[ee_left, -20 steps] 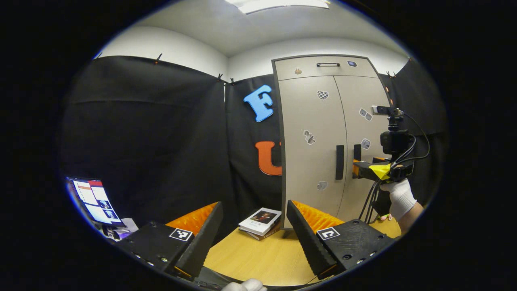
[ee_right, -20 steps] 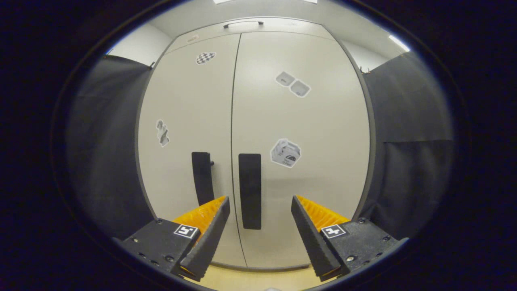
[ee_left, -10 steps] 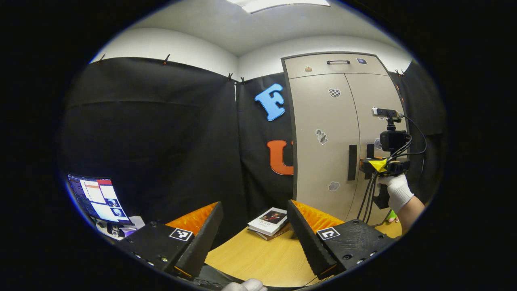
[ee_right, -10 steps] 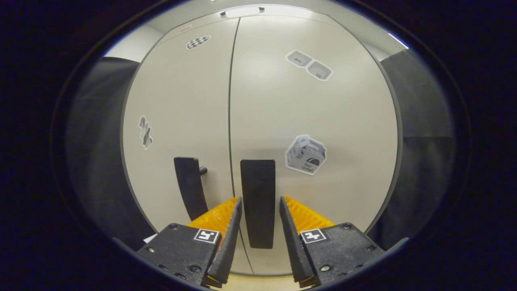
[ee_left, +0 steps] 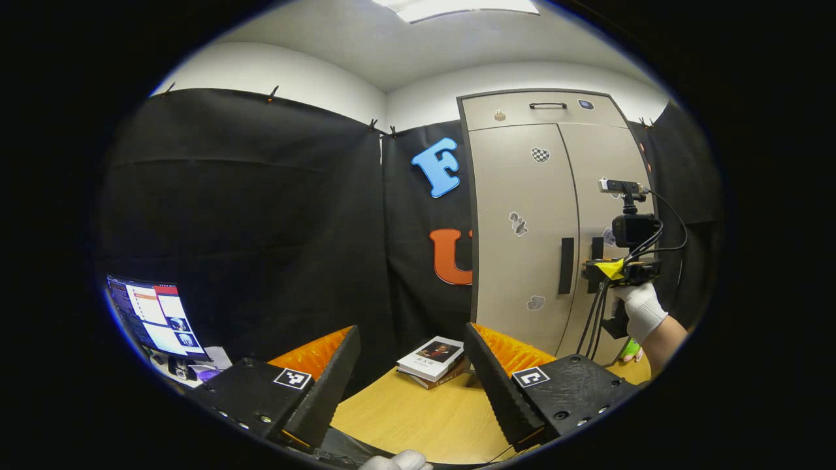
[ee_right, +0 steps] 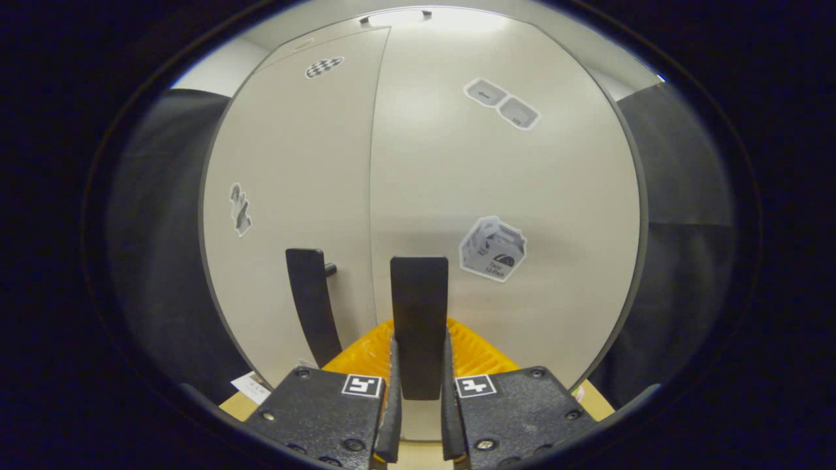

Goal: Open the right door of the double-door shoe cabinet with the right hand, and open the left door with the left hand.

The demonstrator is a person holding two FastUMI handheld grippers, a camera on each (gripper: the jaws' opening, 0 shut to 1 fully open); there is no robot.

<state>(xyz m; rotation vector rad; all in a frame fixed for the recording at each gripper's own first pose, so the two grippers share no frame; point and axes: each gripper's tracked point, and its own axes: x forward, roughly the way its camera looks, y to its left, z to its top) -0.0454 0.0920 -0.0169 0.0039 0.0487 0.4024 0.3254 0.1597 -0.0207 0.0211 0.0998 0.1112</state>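
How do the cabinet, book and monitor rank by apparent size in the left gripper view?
1. cabinet, largest by far
2. monitor
3. book
The monitor sits at the distorted edge and is partly cut off, so 2 versus 3 is unsure.

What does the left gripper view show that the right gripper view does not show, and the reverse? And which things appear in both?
The left gripper view adds a stack of books on the wooden table, a lit screen, the cabinet's top drawer, the open left gripper and a gloved hand holding the right gripper.

The right gripper view adds the close grip: the right gripper shut on the right door handle.

Both show the closed double doors, both black handles and several stickers.
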